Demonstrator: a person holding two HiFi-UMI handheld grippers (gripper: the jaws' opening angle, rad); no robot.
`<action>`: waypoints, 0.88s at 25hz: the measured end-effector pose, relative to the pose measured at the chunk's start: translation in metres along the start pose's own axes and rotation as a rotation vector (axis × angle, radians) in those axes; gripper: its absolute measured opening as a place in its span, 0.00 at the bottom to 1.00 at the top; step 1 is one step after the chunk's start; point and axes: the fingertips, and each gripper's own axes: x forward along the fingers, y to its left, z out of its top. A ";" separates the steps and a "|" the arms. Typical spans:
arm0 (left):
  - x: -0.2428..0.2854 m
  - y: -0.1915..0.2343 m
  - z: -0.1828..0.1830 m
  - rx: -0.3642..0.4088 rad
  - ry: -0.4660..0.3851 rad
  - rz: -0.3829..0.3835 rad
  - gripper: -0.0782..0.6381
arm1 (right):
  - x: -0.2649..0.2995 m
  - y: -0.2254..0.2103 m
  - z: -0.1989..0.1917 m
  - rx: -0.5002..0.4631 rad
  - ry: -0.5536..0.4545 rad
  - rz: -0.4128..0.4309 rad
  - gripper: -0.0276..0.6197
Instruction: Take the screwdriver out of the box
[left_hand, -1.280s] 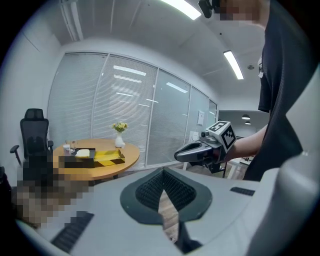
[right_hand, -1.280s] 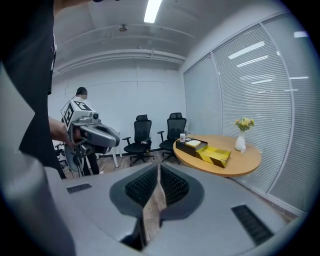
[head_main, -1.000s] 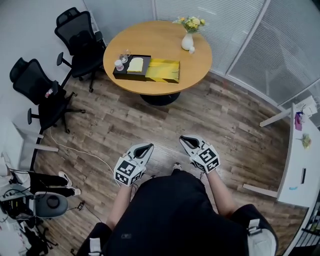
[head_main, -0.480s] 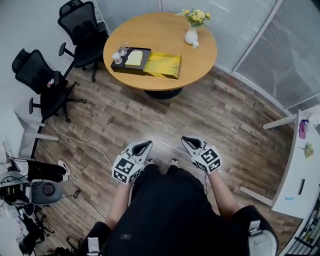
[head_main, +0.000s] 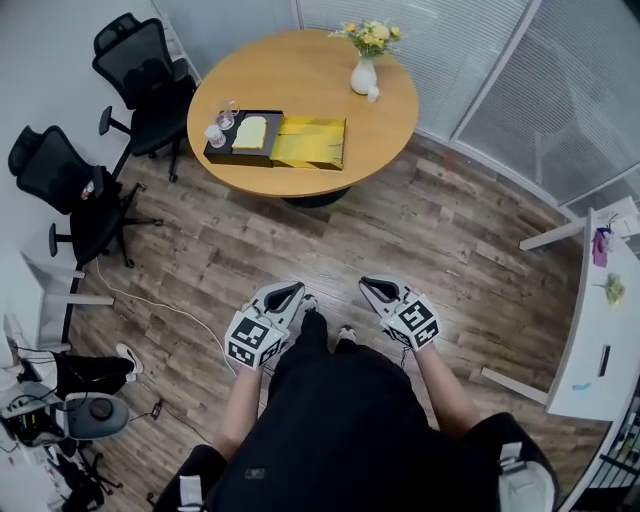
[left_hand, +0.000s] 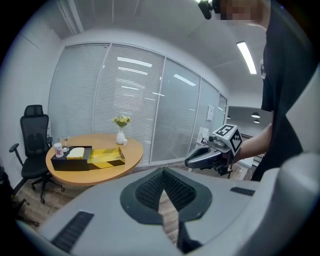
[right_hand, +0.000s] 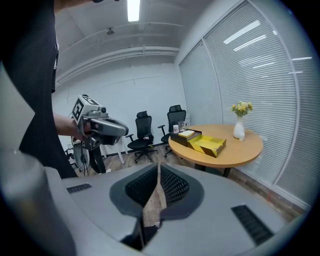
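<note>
Since nothing has been lifted yet, the task is judged not begun. Box (head_main: 275, 141): black and yellow, lying open near the front-left edge of the round wooden worktop (head_main: 330, 60), with a vase (head_main: 363, 76) of flowers standing further back. Screwdriver: presumably inside the box, but too small to make out in any view. Left tongs (head_main: 290, 290): clenched, nothing between them, held low in front of the person over the wooden floor (head_main: 420, 230). Right tongs (head_main: 375, 284): likewise clenched and empty, just beside the left. Relation: the box lies well apart from both tongs, ahead and somewhat to their left, with bare floor between. Remaining: approach the worktop, part the tongs, locate and grip the screwdriver, lift it clear.
</note>
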 end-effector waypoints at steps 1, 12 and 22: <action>0.005 0.004 0.004 0.003 -0.002 -0.009 0.12 | 0.002 -0.004 0.001 0.005 0.003 -0.006 0.06; 0.036 0.066 0.024 0.013 -0.002 -0.072 0.12 | 0.059 -0.030 0.031 0.011 0.010 -0.013 0.06; 0.051 0.118 0.035 0.034 -0.007 -0.144 0.12 | 0.107 -0.047 0.052 0.018 0.016 -0.070 0.06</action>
